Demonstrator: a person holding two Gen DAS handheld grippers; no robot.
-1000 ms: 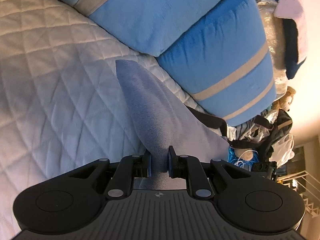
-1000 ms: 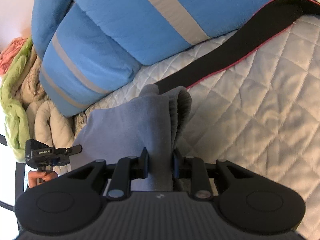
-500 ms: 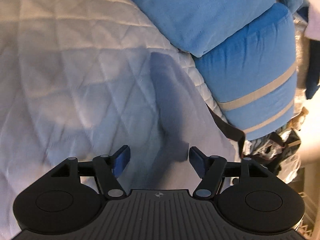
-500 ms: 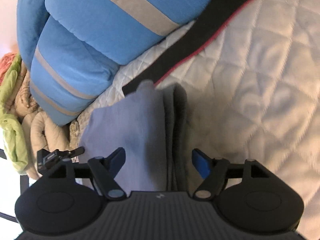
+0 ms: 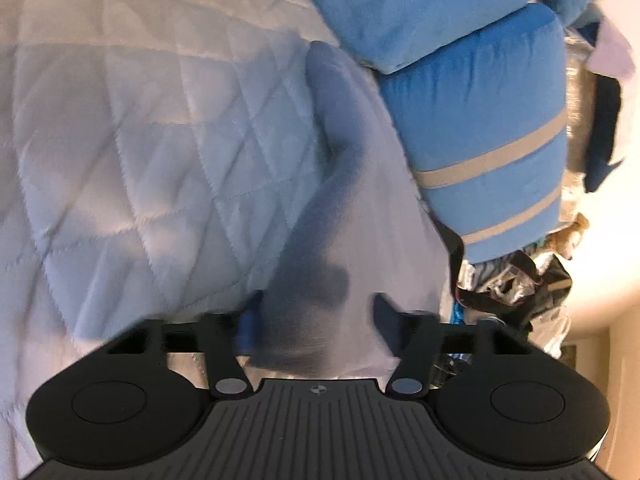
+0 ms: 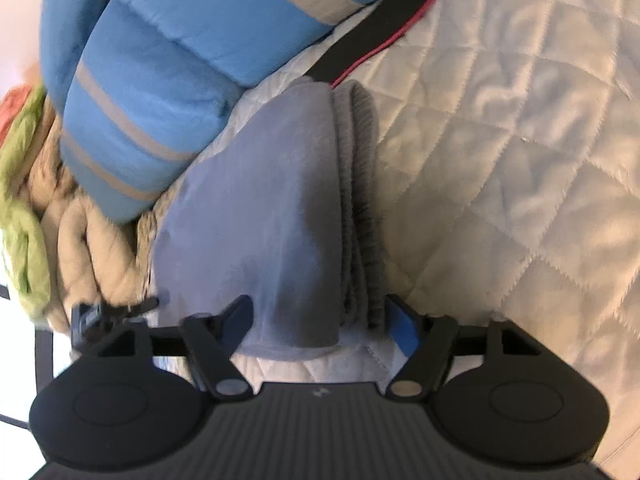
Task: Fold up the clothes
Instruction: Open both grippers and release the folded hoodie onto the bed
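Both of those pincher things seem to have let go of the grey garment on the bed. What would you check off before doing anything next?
1. Left hand-held gripper open and free of cloth: ok, jaws spread, fabric loose between them.
2. Right hand-held gripper open: ok, jaws wide apart.
3. Grey garment resting on the quilted bed cover: ok.
4. Folded layers lined up: cannot tell; the ribbed edge shows stacked layers, the far side is hidden.
5. Room to work: not ok, the blue bedding and a black strap crowd the garment's far end.
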